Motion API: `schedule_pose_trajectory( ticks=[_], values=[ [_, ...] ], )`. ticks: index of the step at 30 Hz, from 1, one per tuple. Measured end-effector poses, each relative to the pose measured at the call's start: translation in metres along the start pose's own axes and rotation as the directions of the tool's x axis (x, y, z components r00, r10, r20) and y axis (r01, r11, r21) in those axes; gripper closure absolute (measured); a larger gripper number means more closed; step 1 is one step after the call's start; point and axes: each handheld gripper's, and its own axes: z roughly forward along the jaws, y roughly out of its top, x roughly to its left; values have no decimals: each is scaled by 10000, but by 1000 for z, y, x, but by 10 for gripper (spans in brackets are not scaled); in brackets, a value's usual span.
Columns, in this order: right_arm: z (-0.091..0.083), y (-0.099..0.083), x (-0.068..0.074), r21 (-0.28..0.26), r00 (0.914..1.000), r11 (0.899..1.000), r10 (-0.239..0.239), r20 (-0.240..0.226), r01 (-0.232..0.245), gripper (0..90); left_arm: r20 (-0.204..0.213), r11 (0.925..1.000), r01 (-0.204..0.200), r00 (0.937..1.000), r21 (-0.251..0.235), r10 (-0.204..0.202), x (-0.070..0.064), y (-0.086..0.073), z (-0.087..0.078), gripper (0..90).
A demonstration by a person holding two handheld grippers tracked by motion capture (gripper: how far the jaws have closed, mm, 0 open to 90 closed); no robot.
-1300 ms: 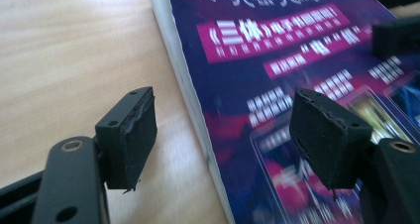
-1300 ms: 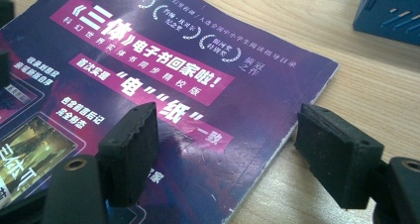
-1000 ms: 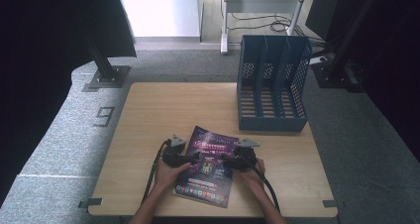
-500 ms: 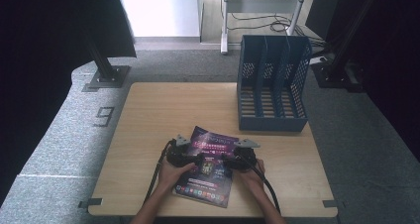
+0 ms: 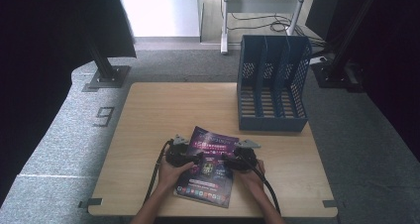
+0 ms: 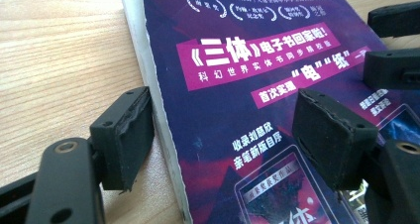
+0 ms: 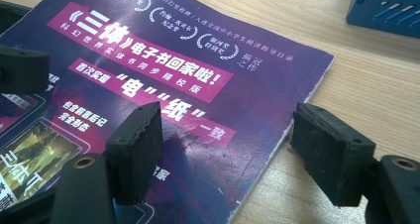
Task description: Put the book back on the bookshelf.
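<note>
Over the last second I have brought my left gripper (image 5: pixel 197 159) in from the magazine's (image 5: pixel 208 167) left edge; its jaws now gape wide across the spine, one pad (image 6: pixel 126 135) on the table (image 5: pixel 163 110), gripping nothing. The magazine lies flat near the table's front edge. My right gripper (image 5: pixel 225 160) straddles its right edge equally wide, empty. I judge both are set to pinch. My hands hide the magazine's middle, and the file rack (image 5: pixel 271 85) waits at the back right corner.
</note>
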Motion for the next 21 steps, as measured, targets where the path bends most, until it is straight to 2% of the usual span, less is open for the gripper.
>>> schedule_pose_trajectory(
  ticks=[1,4,6,9,11,13,14,18,19,21],
  values=[
    [0,0,0,3,10000,10000,8,-4,-8,277,173,9999,123,9998,-66,-122,2,1,-2,251],
    [0,0,0,6,10000,10000,26,-6,-26,277,268,9997,176,9995,-181,-171,2,1,-4,260],
    [0,0,-1,6,10000,10000,27,-10,-27,276,262,9995,125,9996,-278,-118,1,2,-6,261],
    [0,0,-1,19,10000,10000,38,-44,-38,275,640,9982,173,9979,-578,-136,-1,4,-13,275],
    [0,0,-1,22,10000,10000,37,-47,-37,275,722,9979,138,9973,-629,-92,-1,5,-15,286],
    [0,0,-1,23,10000,10000,37,-47,-37,275,1011,9972,96,9949,-742,-21,-2,7,-18,297],
    [0,0,-1,23,10000,10000,37,-47,-37,275,1011,9972,96,9949,-742,-21,-2,7,-18,301],
    [0,0,-1,26,10000,10000,24,-53,-24,275,1617,9965,35,9868,-833,100,-7,7,-18,339],
    [0,0,-1,30,10000,10000,28,-62,-28,274,1502,9967,-175,9882,-794,293,-10,8,-18,339],
    [0,0,-2,30,10000,10000,26,-82,-26,273,1353,9970,-287,9901,-715,382,-10,8,-17,342]
  ],
)
